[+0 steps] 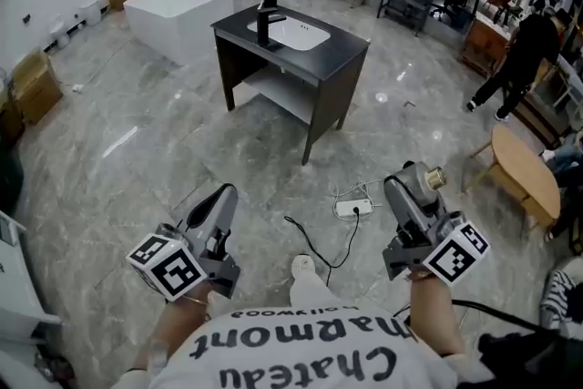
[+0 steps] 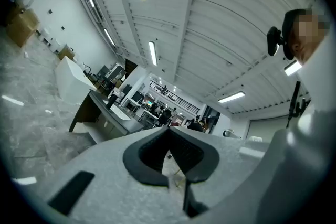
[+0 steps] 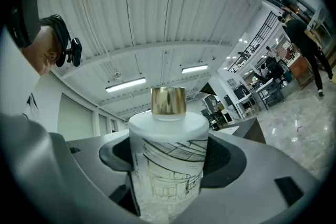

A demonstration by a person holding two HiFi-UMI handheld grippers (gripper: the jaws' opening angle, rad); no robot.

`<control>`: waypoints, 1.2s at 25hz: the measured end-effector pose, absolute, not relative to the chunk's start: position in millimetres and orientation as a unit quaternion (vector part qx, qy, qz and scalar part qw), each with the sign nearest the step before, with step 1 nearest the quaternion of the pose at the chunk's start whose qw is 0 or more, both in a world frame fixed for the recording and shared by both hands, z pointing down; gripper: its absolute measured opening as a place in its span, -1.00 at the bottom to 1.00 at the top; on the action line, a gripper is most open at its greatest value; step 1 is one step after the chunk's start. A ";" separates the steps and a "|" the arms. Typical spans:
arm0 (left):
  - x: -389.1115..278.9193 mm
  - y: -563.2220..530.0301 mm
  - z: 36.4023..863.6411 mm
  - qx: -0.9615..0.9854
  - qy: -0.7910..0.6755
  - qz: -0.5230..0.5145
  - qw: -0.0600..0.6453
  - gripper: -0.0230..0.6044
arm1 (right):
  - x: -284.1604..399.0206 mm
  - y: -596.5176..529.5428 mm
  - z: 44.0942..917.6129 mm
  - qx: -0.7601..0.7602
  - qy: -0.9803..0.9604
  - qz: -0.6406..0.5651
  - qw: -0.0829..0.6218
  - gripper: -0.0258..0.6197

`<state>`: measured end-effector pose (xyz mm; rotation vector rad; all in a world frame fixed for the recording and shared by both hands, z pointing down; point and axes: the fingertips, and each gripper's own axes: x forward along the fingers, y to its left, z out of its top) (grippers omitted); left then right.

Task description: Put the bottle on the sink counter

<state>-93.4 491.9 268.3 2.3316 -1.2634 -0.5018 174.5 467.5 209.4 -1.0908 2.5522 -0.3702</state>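
The bottle [image 3: 167, 165] is a frosted white cylinder with a line drawing and a gold cap. It stands upright between the jaws of my right gripper [image 3: 169, 147], which is shut on it. In the head view the right gripper [image 1: 414, 184] is low on the right, with the bottle's [image 1: 430, 179] gold cap showing at its tip. My left gripper [image 1: 221, 198] is low on the left; its jaws [image 2: 169, 131] meet with nothing between them. The sink counter [image 1: 342, 46], black with a white basin and a black faucet [image 1: 265, 21], stands far ahead across the floor.
A white bathtub [image 1: 178, 14] sits left of the counter. A power strip [image 1: 353, 209] with a black cable lies on the marble floor just ahead. A round wooden table [image 1: 526, 173] and a walking person [image 1: 524, 59] are at the right. Cardboard boxes [image 1: 35, 87] line the left wall.
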 end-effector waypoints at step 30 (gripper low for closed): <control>-89.0 199.9 294.6 0.819 -0.496 -0.175 0.231 -0.88 | 180.3 123.7 228.5 -0.348 0.910 -0.159 0.162 0.14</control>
